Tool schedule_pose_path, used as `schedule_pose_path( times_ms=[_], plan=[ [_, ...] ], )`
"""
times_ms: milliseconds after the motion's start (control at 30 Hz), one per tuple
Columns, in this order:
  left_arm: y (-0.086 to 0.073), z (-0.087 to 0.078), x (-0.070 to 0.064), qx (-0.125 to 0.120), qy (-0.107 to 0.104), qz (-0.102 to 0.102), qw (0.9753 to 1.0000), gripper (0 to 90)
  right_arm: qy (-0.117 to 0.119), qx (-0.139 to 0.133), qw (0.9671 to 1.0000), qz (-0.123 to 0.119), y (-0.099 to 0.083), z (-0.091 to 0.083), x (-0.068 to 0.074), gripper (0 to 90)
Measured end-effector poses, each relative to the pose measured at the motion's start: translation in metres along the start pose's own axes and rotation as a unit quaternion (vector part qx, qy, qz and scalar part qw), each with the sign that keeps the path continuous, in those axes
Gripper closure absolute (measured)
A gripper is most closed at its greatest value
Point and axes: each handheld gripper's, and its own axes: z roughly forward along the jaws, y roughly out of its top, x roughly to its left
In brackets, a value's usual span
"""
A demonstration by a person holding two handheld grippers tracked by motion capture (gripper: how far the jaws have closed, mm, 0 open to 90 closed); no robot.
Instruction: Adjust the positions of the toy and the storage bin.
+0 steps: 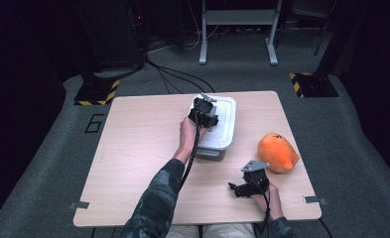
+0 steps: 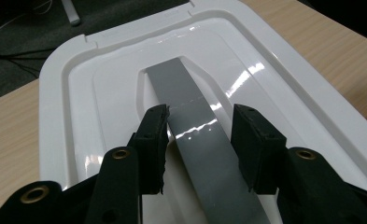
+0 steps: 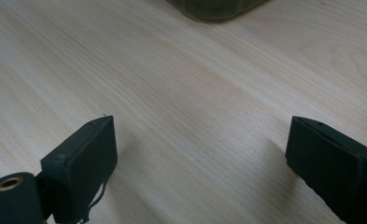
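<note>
The pale wood-grain laminate desk carries everything, its smooth flat top giving the box a steady base. Toward its far middle sits the white rectangular plastic storage box with a glossy lid, the thing being worked on; its lid is still on, moulded with a raised rim and a shallow sunken panel, hard and shiny enough to throw back the room lights. To its right, near the desk's right edge and apart from the box, lies a soft orange plush toy, rounded and tapering to a point, probably waiting to go inside.

Along the middle of the lid runs a flat grey plastic handle strap, smooth and slightly reflective, lying in the recess. The left hand-held gripper is lowered over it with its black jaws spread open on either side of the strap, one pad just touching its edge, nothing clamped yet; that straddle looks like the set-up for pinching the strap to lift the lid.

The right hand-held gripper rests low at the near right of the desk, jaws wide apart over bare wood, holding nothing, seemingly parked clear of the left arm. Its pads look matte, rubbery and square-cut.
</note>
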Motion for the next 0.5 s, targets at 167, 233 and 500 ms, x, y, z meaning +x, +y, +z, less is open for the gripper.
schedule_pose_path(
  times_ms=[167, 233, 500],
  plan=[
    [-0.003, -0.002, 0.001, -0.003, 0.01, 0.01, 0.9999, 59.1, 0.0, 0.0, 1.0, 0.0, 0.0, 0.0, 0.0, 8.3],
    [-0.006, -0.004, 0.005, -0.007, 0.01, 0.008, 0.9999, 60.7, 0.001, -0.001, 1.0, 0.0, 0.0, 0.0, 0.0, 8.4],
    [-0.017, -0.013, 0.015, -0.015, 0.0, 0.002, 0.9999, 64.4, 0.0, -0.001, 1.0, 0.001, 0.0, 0.0, 0.0, 8.8]
  ],
)
